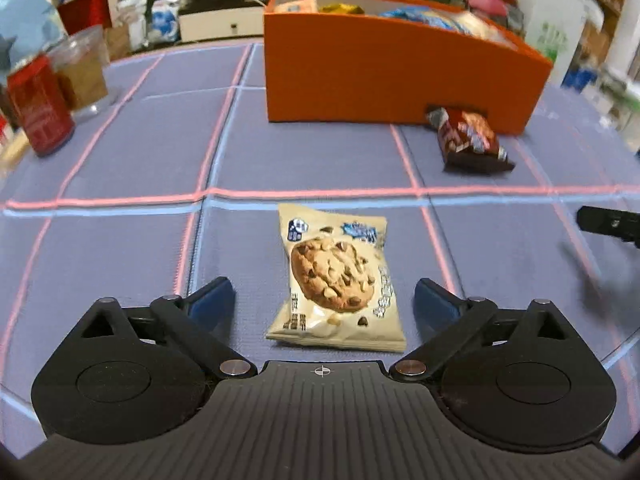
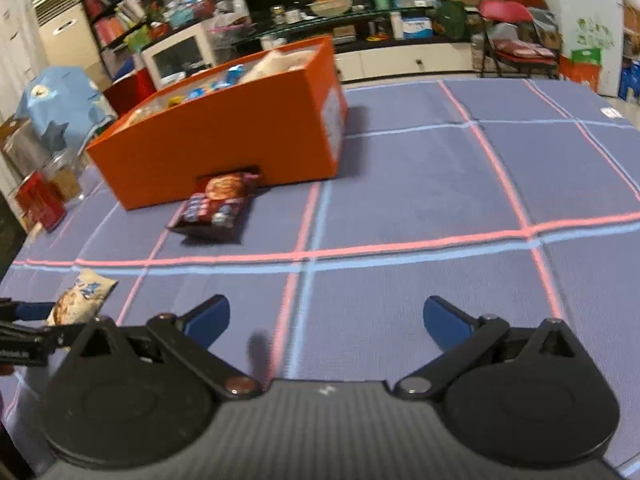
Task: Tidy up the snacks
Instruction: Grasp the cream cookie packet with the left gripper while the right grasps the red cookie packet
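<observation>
The left gripper point(image 1: 324, 300) is hovering wide open and empty, with the cookie packet point(image 1: 335, 278) lying flat on the tablecloth point(image 1: 120, 248) at its 12 o'clock, long axis pointing away between the fingers. The right gripper point(image 2: 326, 318) is also gaping empty, farther off. The orange box point(image 1: 384, 76) is sitting beyond, probably at 1 o'clock

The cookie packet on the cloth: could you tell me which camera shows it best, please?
The left wrist view: the cookie packet lies whole, centred between the open left gripper. The right wrist view catches only part of it at the left edge.
</observation>
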A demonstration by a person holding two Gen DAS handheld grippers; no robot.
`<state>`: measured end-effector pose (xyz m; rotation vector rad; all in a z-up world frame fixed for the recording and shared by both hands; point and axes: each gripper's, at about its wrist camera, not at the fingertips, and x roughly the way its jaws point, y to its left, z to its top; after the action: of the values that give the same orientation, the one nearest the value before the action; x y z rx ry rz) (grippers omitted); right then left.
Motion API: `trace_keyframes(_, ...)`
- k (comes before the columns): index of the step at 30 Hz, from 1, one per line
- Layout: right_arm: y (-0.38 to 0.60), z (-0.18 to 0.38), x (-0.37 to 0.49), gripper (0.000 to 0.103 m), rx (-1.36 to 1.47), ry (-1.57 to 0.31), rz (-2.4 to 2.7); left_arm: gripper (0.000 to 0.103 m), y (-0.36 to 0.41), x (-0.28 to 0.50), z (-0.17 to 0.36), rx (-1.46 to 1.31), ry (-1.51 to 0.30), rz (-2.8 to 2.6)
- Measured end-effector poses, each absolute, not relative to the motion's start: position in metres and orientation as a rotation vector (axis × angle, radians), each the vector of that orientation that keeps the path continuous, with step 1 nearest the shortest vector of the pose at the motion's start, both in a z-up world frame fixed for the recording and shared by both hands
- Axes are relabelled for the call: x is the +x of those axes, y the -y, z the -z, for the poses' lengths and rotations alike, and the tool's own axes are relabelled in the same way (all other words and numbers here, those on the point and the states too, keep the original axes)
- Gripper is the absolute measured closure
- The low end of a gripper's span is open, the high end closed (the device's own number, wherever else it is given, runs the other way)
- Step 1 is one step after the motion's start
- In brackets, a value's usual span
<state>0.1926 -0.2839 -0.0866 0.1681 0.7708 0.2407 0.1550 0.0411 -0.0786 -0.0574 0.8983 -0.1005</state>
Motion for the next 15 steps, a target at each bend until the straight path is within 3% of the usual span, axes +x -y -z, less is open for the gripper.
trace_keyframes(5, 0.226, 0.06, 0.225, 0.001, 0.078, -0.699, -0.239, 0.032, -0.065, 0.151, 0.068, -0.182, -0.854, 0.139)
trace_keyframes(12, 0.16, 0.073, 0.311, 0.004, 0.023, -0.859, -0.185, 0.032, -0.104, 0.151, 0.062, -0.326, -0.836, 0.105)
trace_keyframes(13, 0.16, 0.077, 0.313, 0.02, 0.022, -0.875, -0.167, 0.032, -0.11, 0.15, 0.061, -0.347, -0.835, 0.098)
trace_keyframes(14, 0.162, 0.08, 0.311, 0.052, 0.029, -0.892, -0.165, 0.032, -0.115, 0.149, 0.061, -0.37, -0.833, 0.096)
trace_keyframes(15, 0.164, 0.079, 0.305, 0.053, 0.022, -0.88, -0.164, 0.032, -0.12, 0.149, 0.06, -0.394, -0.827, 0.097)
